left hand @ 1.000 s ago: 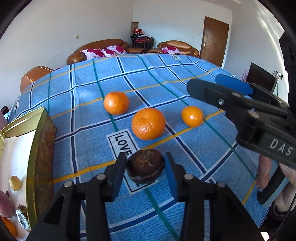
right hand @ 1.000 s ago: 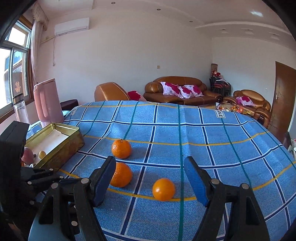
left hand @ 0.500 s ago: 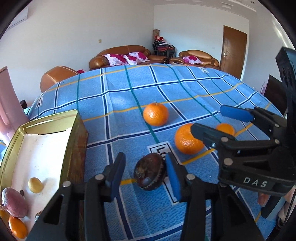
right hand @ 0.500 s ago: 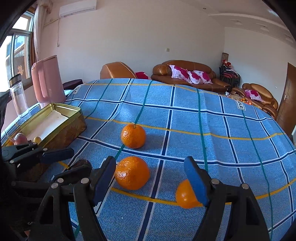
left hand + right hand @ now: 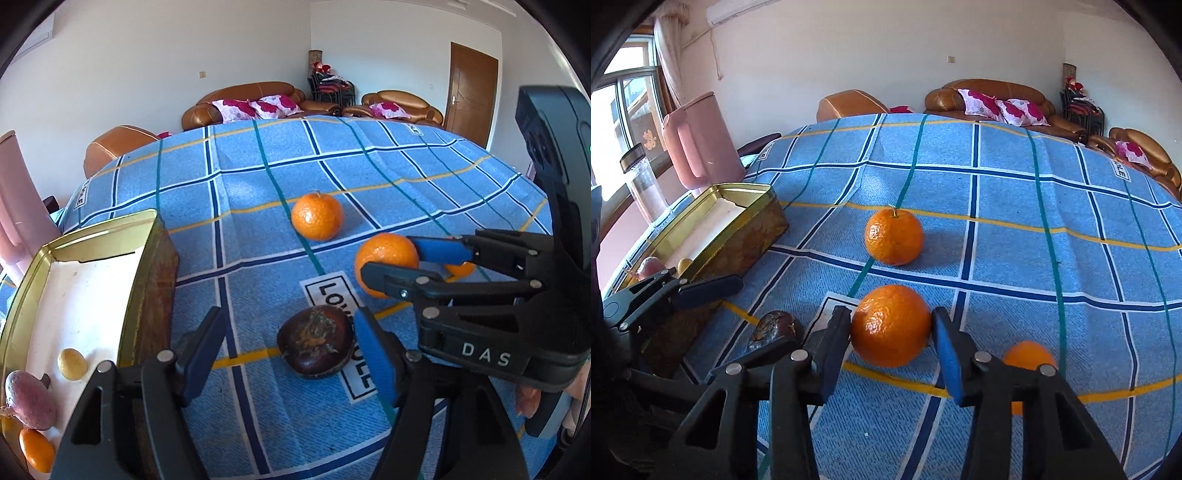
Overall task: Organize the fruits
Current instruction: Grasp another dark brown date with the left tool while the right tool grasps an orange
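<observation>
At lower centre, the right gripper (image 5: 892,349) is closing on an orange (image 5: 891,325); the opening left gripper (image 5: 286,354) has released a dark fruit (image 5: 316,345), which could roll if nudged.

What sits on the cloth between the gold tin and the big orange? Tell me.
The dark brown fruit lies between the gold tin and the big orange; the right wrist view shows it.

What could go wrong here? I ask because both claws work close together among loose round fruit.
1. The left claw is opening around the dark brown wrinkled fruit lying on the blue checked tablecloth; freed, it may roll.
2. The right claw is closing on the large orange tangerine; a pinch on the round sides could squirt it away.
3. The small orange tangerine beside it could get knocked.
</observation>
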Tool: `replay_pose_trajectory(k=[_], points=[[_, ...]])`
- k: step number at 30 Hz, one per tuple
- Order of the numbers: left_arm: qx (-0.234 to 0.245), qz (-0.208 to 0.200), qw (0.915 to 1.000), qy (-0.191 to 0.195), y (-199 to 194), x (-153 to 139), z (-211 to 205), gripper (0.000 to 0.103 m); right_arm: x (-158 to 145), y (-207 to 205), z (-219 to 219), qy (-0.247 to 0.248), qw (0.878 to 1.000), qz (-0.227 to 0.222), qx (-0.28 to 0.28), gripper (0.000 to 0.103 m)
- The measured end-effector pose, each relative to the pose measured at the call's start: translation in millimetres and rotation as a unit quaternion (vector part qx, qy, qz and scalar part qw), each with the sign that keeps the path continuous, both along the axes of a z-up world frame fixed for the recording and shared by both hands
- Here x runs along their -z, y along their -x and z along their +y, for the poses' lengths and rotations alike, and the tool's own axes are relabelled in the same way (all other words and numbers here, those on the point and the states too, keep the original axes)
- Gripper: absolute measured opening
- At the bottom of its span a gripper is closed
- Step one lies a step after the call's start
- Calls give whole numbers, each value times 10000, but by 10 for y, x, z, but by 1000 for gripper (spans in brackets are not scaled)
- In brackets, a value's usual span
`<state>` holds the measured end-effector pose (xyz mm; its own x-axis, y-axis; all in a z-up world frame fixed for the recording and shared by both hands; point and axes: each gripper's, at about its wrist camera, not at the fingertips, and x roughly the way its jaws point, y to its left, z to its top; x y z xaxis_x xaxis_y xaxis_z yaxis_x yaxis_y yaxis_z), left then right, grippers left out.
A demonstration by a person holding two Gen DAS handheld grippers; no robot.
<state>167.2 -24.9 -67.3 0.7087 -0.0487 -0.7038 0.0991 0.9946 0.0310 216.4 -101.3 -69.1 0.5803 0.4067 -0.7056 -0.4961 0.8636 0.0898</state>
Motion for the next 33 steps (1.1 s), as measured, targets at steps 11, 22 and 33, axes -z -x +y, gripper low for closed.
replay_pose_trajectory(k=[11,22,33], points=[[139,84,9998,120,23,23,5,75,70,-75,10,-35,9996,287,-59,47],[355,200,9990,194,5,54,-48,45,-138,164,-53,-95,9982,-567,140,47],[433,-70,9988,214,93,-15,-45,34,-235,267,-89,-241,9954,-919,84,47]])
